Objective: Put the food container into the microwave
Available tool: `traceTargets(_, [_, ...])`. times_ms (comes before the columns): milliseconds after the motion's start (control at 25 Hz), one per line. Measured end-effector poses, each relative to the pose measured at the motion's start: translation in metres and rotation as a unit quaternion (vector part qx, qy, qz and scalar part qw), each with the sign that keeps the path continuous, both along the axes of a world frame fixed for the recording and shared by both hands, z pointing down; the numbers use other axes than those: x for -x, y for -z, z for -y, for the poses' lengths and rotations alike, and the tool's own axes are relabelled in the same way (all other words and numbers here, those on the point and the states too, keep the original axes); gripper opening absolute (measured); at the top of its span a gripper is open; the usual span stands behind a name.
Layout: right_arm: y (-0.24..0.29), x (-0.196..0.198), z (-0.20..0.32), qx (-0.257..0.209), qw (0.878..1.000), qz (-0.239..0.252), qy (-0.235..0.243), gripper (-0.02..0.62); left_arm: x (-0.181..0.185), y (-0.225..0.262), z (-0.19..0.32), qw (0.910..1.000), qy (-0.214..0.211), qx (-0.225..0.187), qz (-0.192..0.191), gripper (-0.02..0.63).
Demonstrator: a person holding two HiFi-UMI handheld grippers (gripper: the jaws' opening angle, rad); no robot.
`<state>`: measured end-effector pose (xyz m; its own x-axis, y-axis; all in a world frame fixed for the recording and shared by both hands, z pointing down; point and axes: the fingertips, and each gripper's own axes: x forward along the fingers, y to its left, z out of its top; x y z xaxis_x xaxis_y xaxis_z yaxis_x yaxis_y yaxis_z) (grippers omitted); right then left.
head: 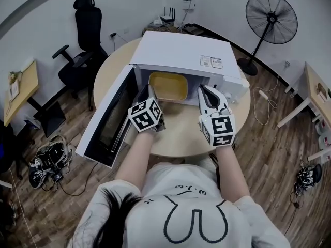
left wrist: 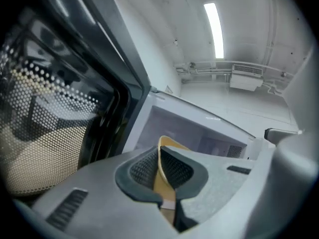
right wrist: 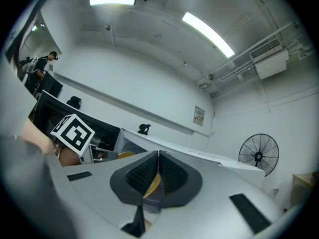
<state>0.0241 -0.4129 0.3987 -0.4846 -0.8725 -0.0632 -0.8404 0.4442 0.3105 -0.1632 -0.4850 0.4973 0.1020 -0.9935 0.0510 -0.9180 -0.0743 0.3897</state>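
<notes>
While left gripper [left wrist: 159, 154] and right gripper [right wrist: 158, 159] clamp it, food container [head: 168, 87] is in microwave [head: 181, 50].

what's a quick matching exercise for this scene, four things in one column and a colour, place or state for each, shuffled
1. food container
2. microwave door
3. left gripper
4. fan

a. swung open
b. standing on the floor
c. yellow
d. shut on the food container's rim

Pairs: 1-c, 2-a, 3-d, 4-b
</notes>
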Motion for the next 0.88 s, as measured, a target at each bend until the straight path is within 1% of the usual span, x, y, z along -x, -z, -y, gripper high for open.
traceTargets(480, [-0.024,-0.006,0.011,0.013,1.000,-0.017,0.006,0.031,-0.018,-0.025,0.050,0.9983,-0.005,0.043,-0.039,0.021])
traceTargets(760, [-0.032,-0.007,0.015,0.017,1.000,-0.022,0.013,0.031,-0.020,-0.039,0.070,0.9968,0.011,0.064,-0.048,0.021])
traceTargets(880, [-0.032,-0.005,0.015,0.015,0.999,-0.028,0.018,0.031,-0.018,-0.045,0.075,0.9957,0.023,0.079,-0.043,0.021])
